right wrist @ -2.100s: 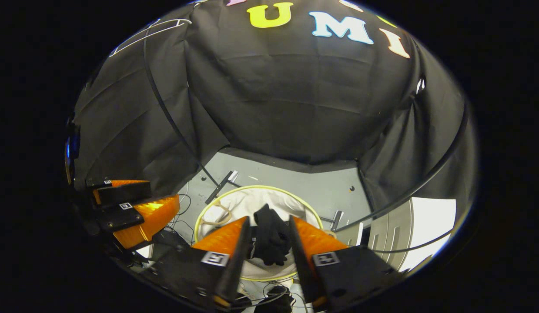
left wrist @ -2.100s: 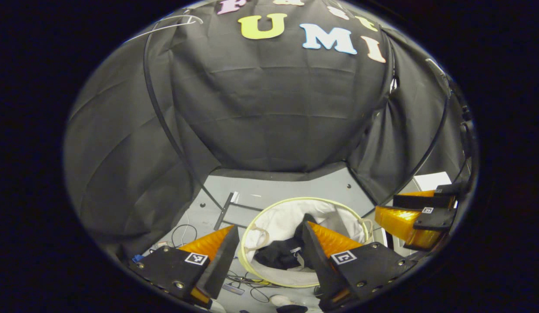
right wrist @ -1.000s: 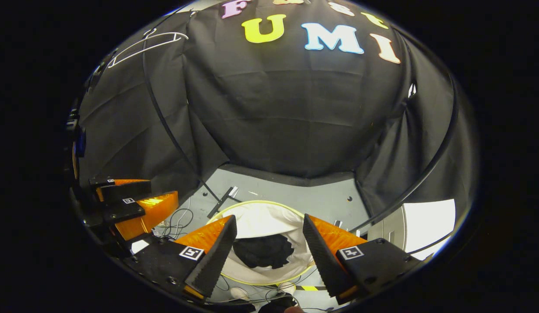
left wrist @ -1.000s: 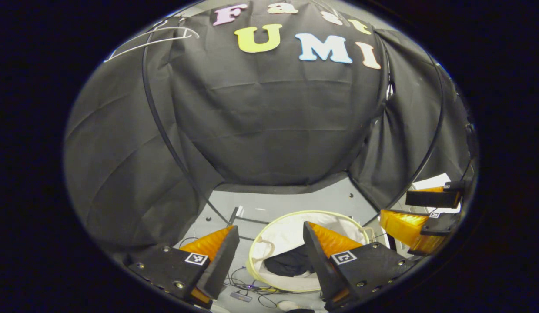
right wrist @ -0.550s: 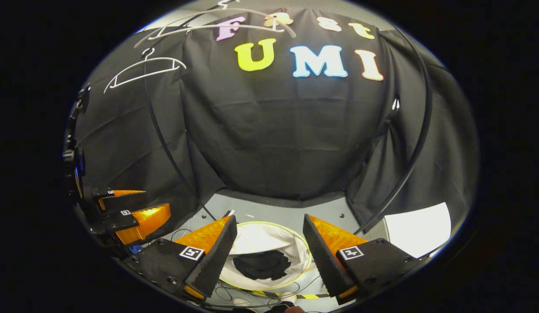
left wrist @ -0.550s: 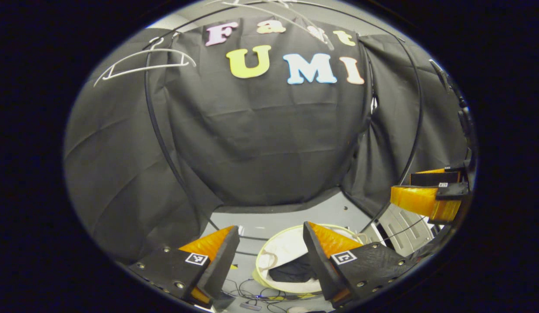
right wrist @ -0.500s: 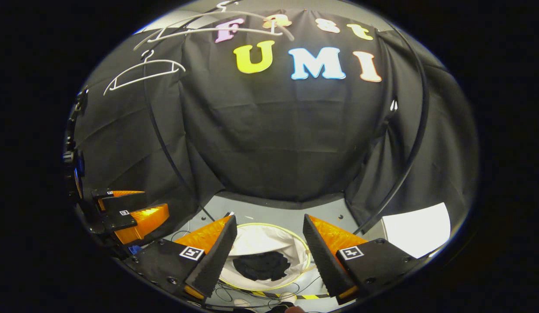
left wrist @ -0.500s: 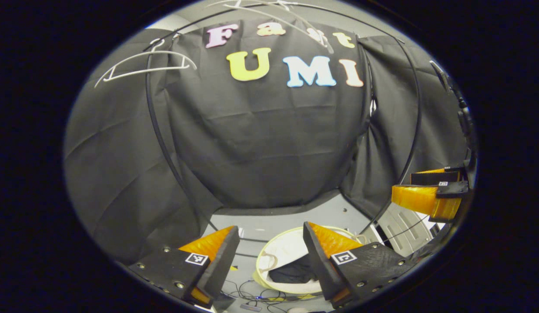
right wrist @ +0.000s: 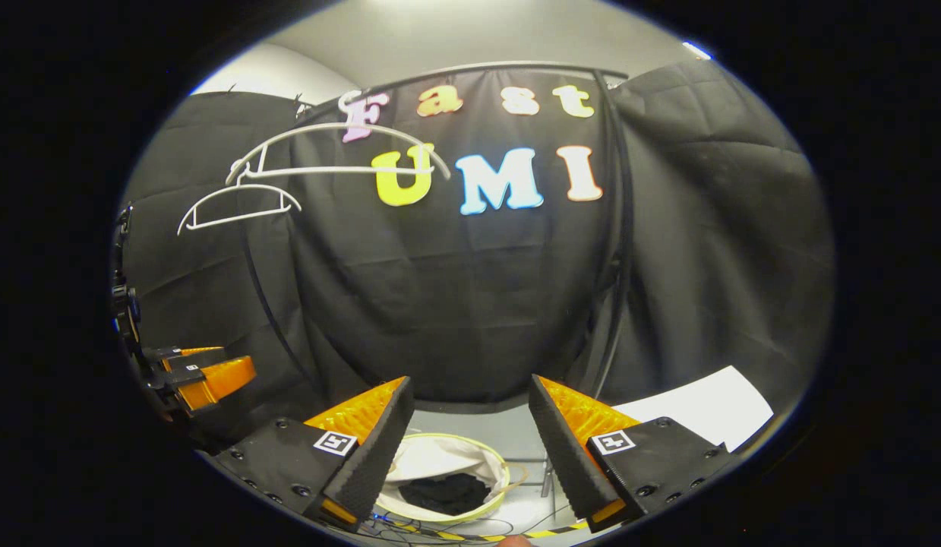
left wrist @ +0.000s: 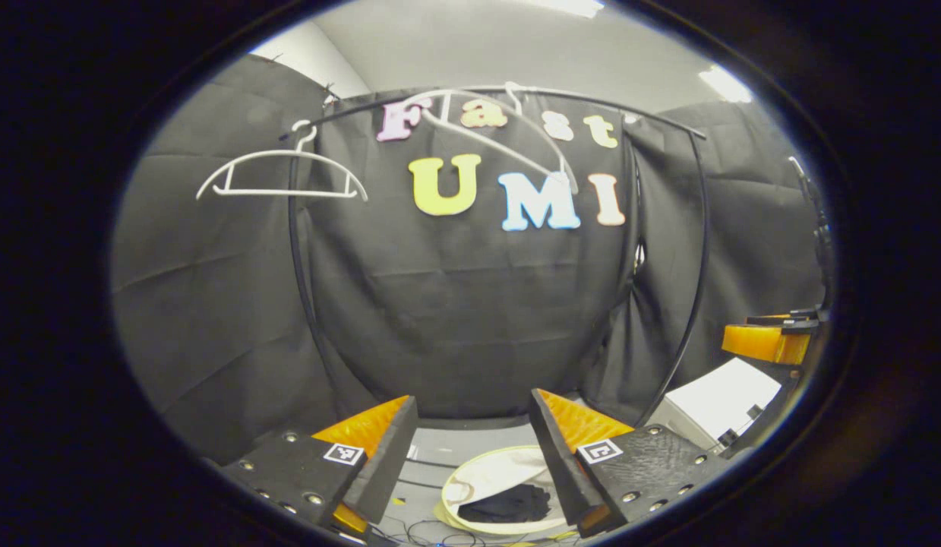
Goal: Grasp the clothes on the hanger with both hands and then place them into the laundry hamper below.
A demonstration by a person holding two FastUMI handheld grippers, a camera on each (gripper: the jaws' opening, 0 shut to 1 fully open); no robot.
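While you hold both tools raised and aimed roughly level at the black cloth wall, your left gripper [left wrist: 470,448] has its orange, black-padded fingers [left wrist: 386,456] spread wide with nothing between them. Your right gripper [right wrist: 470,448] is released the same way, its fingers [right wrist: 565,448] wide apart and empty. In the left gripper view your right gripper sits far off to the right of the fingers; in the right gripper view your left gripper sits far to the left.

The crumpled black garment [left wrist: 508,503] lies inside the round white fabric laundry hamper with a pale yellow rim [left wrist: 481,475], on the grey floor [right wrist: 519,437], low between and beyond the fingertips of each tool, well apart from them. Two bare white plastic hangers [right wrist: 238,207] hang from the curved black rail [left wrist: 292,228], high above and left of the fingers.
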